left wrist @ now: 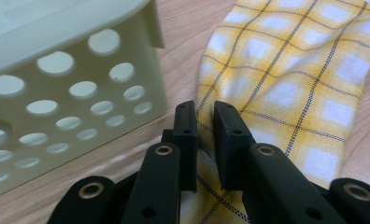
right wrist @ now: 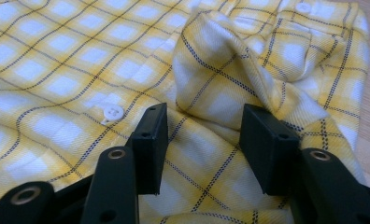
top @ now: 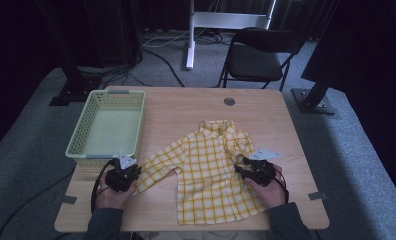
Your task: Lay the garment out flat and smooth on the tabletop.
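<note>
Light wood table point(top: 186, 105) is set on grey carpet, dark curtains around, black chair point(top: 258, 57) at 12 o'clock. Yellow plaid shirt point(top: 211, 170) is spread at centre-right; pale green basket point(top: 108, 125) at 10 o'clock. Left gripper point(top: 128, 172) is pinched nearly closed on the sleeve cuff; right gripper point(top: 246, 167) is held wide open over folded cloth, nothing gripped.

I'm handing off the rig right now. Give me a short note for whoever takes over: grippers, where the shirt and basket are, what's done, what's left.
Left gripper: jaws nearly shut, pinching the edge of the shirt's sleeve, next to the basket's near corner.
Right gripper: jaws wide open, resting over the folded-in sleeve on the shirt's other side, gripping nothing.
Yellow checked shirt: lies flat on the table, collar away from the person, one sleeve spread toward the basket.
Basket: at the table's far left.
Done: one sleeve looks folded in.
Left, probably: fold the spread sleeve and the body; the basket may be its destination.
</note>
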Demonstrator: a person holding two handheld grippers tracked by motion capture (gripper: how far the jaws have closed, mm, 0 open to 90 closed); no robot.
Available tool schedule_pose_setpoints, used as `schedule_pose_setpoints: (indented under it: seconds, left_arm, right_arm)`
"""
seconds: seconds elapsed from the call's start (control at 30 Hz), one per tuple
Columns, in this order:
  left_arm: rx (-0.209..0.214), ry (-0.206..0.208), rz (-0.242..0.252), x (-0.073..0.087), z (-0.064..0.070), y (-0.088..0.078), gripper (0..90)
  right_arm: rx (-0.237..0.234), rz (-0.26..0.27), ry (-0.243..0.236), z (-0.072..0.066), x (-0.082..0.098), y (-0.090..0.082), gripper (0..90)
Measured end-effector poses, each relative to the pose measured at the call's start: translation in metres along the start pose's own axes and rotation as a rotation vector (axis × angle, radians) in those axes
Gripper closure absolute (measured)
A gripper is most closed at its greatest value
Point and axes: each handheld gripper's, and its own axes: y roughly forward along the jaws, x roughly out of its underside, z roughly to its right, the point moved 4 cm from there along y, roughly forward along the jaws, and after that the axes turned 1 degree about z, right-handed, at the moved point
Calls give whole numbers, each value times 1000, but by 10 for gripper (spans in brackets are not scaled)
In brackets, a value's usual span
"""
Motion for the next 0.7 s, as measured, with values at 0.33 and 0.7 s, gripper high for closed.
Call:
schedule_pose_setpoints:
  seconds: [0.33,0.7]
  left_arm:
    - [-1,-7,44,-7,2,-16,709]
    - [116,56,4,-14,36,-12,645]
  right_arm:
    - [-1,0,0,0,0,0,510]
    - [-2,-1,0,0,0,0,509]
